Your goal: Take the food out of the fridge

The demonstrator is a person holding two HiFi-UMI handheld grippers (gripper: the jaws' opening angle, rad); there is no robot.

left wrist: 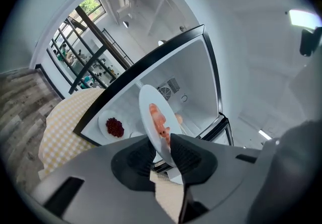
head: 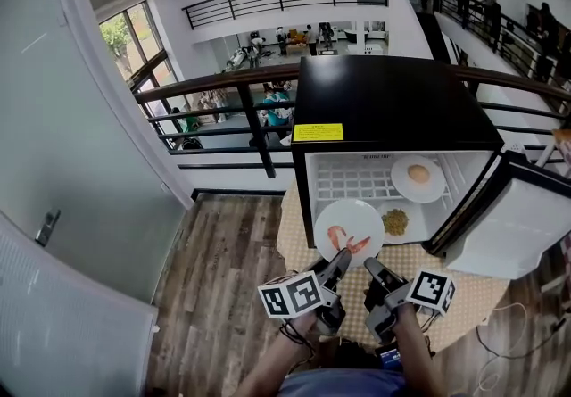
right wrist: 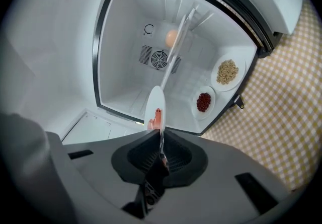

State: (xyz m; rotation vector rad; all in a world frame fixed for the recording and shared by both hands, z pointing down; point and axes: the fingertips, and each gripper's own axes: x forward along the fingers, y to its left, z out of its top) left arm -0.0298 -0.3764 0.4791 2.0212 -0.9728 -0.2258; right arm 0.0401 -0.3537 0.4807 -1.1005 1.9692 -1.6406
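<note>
A small black fridge (head: 393, 101) stands open on a yellow checked cloth (head: 482, 293). Just in front of its opening a white plate of shrimp (head: 350, 230) is held by both grippers. My left gripper (head: 342, 255) grips the plate's near rim from the left; its pads (left wrist: 188, 155) close on the plate (left wrist: 153, 117). From the right, my right gripper (head: 371, 264) is shut on the same rim (right wrist: 156, 107). Inside the fridge, a plate with a round bun-like piece (head: 418, 177) sits on the wire shelf. A plate of yellowish grains (head: 395, 222) and a plate of red beans (right wrist: 204, 102) lie on the fridge floor.
The fridge door (head: 513, 226) hangs open to the right. A black railing (head: 223, 83) runs behind the fridge, with a lower hall and people beyond it. A grey wall (head: 53, 163) rises at the left over a wood floor (head: 223, 279).
</note>
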